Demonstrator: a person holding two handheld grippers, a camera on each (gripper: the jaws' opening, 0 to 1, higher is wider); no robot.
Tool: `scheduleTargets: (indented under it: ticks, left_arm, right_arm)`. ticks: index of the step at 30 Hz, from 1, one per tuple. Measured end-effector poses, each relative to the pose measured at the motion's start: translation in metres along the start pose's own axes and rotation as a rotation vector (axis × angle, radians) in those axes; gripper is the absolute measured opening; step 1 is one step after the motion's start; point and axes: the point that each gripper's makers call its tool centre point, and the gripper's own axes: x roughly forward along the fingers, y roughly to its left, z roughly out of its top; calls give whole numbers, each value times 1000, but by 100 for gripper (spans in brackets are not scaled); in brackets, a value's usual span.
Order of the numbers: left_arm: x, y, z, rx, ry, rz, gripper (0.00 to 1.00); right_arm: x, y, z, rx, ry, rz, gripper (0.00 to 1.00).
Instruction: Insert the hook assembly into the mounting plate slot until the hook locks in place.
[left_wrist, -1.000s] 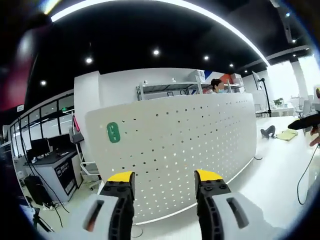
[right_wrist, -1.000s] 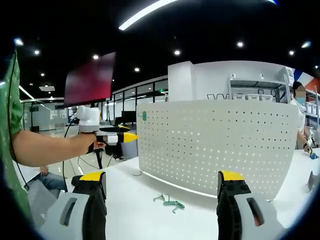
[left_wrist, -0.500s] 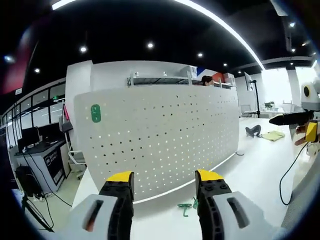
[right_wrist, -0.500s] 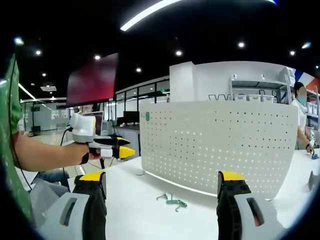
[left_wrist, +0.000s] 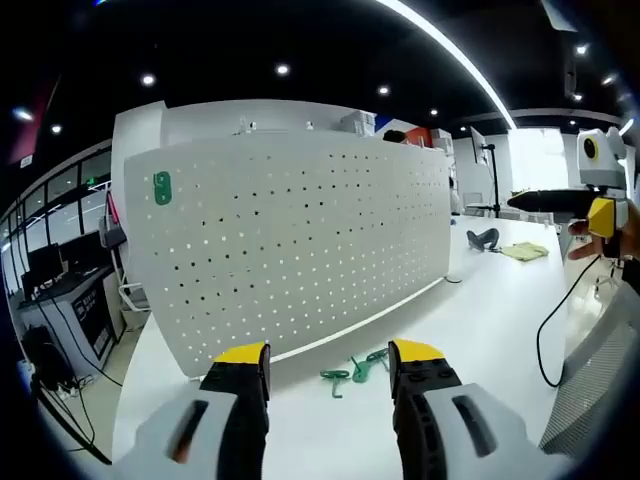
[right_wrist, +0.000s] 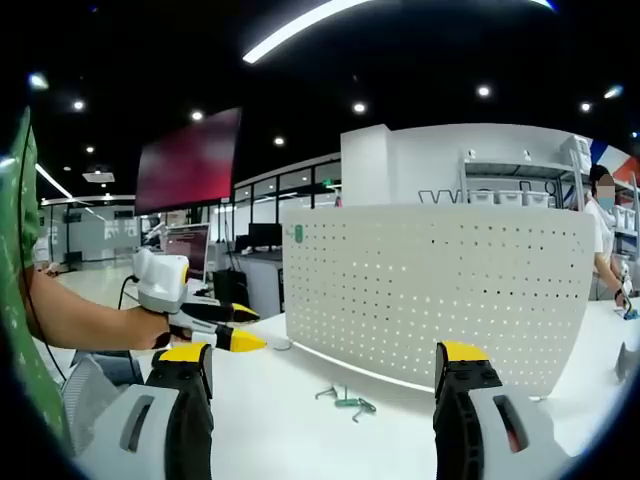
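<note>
Overhead, ceiling lights (left_wrist: 283, 69) glow; green hooks (left_wrist: 352, 367), apparently, dot white table (left_wrist: 480, 310).

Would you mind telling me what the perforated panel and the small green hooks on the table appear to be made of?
The perforated panel looks like white painted sheet metal: thin, matte, with regular punched holes, though plastic is possible. The green hooks seem glossy plastic or coated wire; they are too small to tell which.

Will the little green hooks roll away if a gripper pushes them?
Probably not: the green hooks look thin, bent and flat on the white table, so they'd likely slide or spin. They seem light, and may be fiddly to pinch.
</note>
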Motion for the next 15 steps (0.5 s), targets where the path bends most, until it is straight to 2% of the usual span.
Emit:
scheduleTargets:
  ticks: [6,15]
  left_arm:
    - [6,-4,-13,4,32,-29,48]
    - [27,0,-20,47,59,-74,42]
  right_arm:
    - [-1,-1,-3,-1,10,-7,94]
    - [4,-6,-6,0,22,-18,94]
